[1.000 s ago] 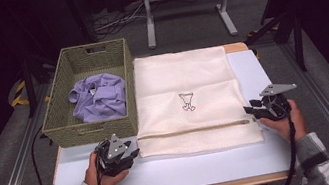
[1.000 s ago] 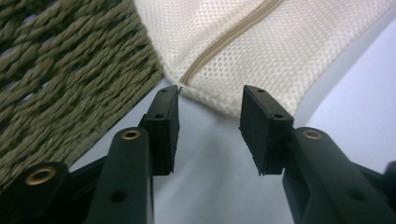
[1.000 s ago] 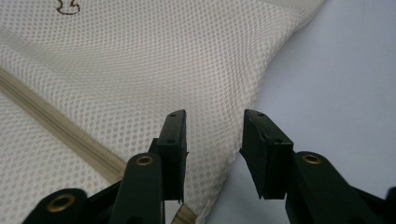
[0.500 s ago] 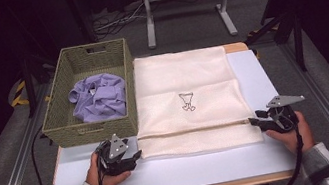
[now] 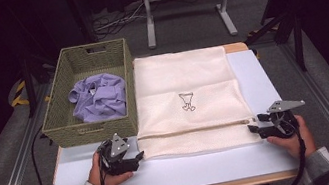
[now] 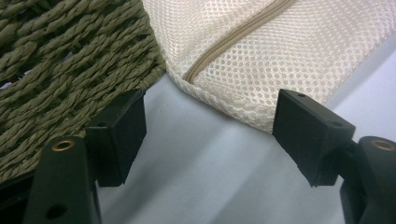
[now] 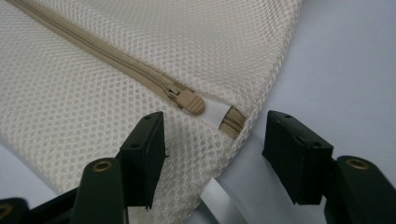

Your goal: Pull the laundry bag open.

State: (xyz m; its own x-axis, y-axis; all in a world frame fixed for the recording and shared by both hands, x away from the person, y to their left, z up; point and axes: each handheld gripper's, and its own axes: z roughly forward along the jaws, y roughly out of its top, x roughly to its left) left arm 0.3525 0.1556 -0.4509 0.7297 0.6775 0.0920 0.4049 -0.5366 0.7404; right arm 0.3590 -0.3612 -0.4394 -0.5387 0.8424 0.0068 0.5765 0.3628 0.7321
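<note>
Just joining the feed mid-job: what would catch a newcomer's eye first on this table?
The big cream mesh bag spread flat across the middle of the white table, its zipper pull near the right corner. Both grippers sit at its near corners with jaws that have just been opening: the left gripper and the right gripper. To the left, a woven basket holds a crumpled purple garment.

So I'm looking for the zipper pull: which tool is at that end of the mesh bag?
The right tool: the zipper pull lies just ahead of its open jaws.
</note>
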